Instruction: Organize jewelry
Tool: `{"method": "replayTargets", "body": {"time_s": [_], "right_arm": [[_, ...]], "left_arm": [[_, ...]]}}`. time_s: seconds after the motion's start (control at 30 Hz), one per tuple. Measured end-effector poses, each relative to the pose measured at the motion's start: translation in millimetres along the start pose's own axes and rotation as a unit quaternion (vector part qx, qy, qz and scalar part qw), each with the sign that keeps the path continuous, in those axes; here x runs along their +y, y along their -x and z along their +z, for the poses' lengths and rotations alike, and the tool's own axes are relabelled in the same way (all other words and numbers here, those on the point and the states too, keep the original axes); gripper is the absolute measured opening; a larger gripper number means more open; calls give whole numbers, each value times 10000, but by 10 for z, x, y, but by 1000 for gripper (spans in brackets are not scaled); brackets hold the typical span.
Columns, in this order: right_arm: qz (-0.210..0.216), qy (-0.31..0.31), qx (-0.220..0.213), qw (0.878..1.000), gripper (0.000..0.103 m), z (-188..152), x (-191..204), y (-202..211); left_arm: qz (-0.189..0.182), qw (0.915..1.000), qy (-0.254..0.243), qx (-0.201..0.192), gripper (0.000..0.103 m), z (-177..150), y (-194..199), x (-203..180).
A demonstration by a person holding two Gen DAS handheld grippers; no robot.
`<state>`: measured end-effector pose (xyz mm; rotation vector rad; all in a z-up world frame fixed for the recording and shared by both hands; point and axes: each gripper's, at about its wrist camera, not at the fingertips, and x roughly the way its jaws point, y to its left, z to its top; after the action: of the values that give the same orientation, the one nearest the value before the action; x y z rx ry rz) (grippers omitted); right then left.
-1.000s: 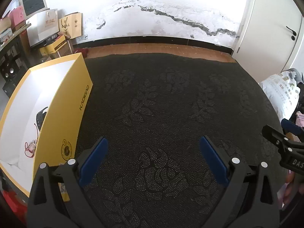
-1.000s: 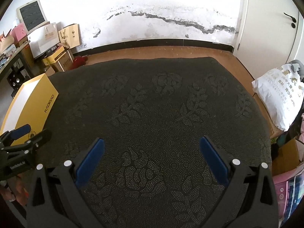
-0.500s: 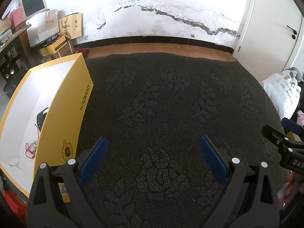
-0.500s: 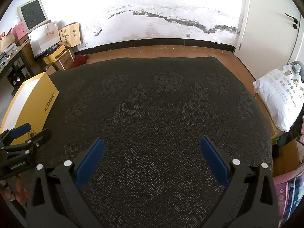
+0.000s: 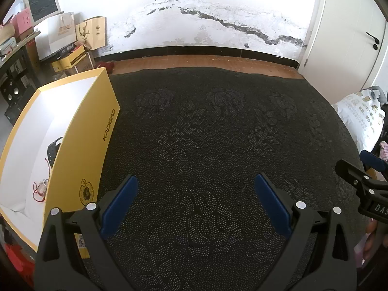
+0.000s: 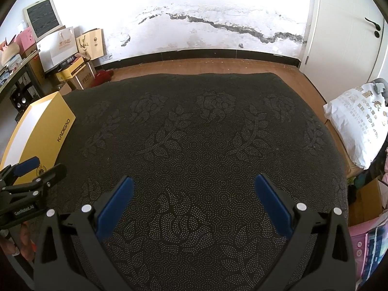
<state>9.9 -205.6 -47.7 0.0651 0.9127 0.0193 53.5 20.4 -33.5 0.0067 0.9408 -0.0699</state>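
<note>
A yellow open box [image 5: 80,145] with a white inside stands at the left on the dark flower-patterned cloth [image 5: 218,133]. Inside it lie a red cord with a small pale piece of jewelry [image 5: 41,188] and a black band [image 5: 53,146]. My left gripper [image 5: 196,184] is open and empty over the cloth, just right of the box. My right gripper [image 6: 194,184] is open and empty over the cloth's middle. The box also shows in the right wrist view [image 6: 41,133], with the left gripper in front of it. The right gripper's fingers [image 5: 351,169] show at the left view's right edge.
A white wall with a dark crack, a wooden floor strip and a white door [image 5: 351,36] lie beyond the cloth. Paper bags and boxes [image 6: 70,48] stand at the far left. A white printed sack [image 6: 359,126] lies right of the cloth.
Both grippers have drifted slightly; the yellow box sits a little further right in the left view. Both stay open and empty.
</note>
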Motion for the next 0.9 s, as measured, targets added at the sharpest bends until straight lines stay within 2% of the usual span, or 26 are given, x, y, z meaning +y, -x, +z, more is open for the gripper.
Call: {"method": "replayTargets", "body": {"time_s": [0.9], "right_arm": [[14, 14, -5, 10000, 97, 16, -11, -9]], "left_arm": [[-4, 10000, -3, -12, 94, 3, -19, 3]]}}
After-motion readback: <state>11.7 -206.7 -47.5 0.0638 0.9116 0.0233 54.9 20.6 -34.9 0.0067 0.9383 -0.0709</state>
